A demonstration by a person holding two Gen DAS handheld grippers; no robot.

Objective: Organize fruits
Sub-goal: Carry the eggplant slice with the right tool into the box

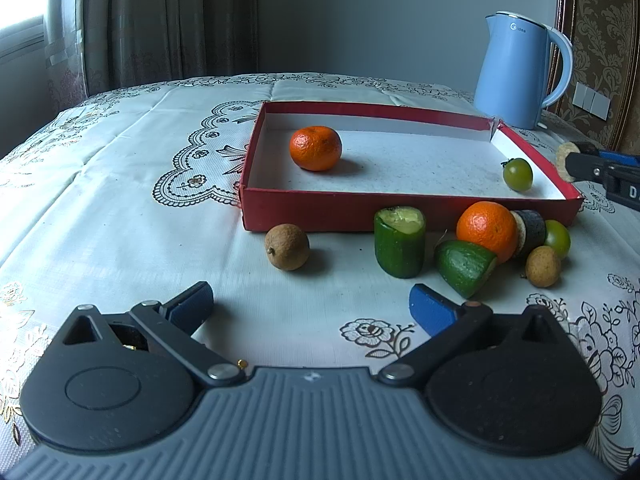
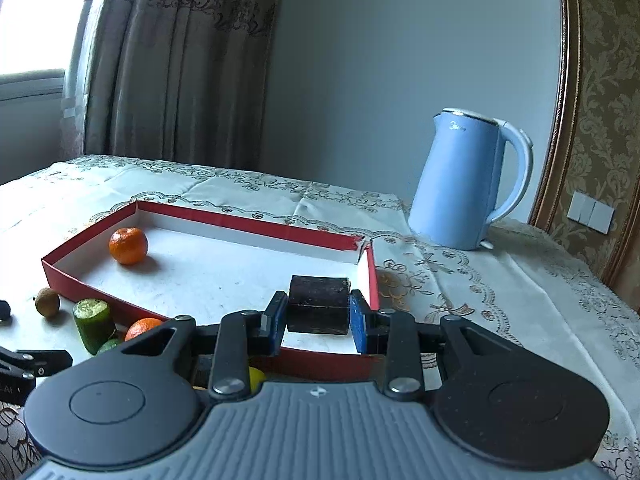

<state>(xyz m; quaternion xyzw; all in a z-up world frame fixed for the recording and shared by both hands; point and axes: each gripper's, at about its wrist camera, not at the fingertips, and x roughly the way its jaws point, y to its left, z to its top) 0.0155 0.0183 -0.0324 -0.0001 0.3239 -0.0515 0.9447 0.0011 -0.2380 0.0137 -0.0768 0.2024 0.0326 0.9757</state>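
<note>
The right claw [image 2: 318, 322] was clamped on a dark, stubby chunk [image 2: 319, 308] of cut fruit, its pale cut face [image 1: 565, 160] showing in the left view; the chunk hung just over the near right corner of the red box [image 2: 256, 222], so the drop, I judged, lay slightly ahead and to the left; its short axis ran across the claw, from pad to pad, roughly level. The left claw [image 1: 312, 304] stood open and empty over the tabletop [image 1: 120, 216], nearer the loose fruit: a cucumber stub [image 1: 400, 242] upright just ahead, and a brown longan [image 1: 287, 246] to its left.
</note>
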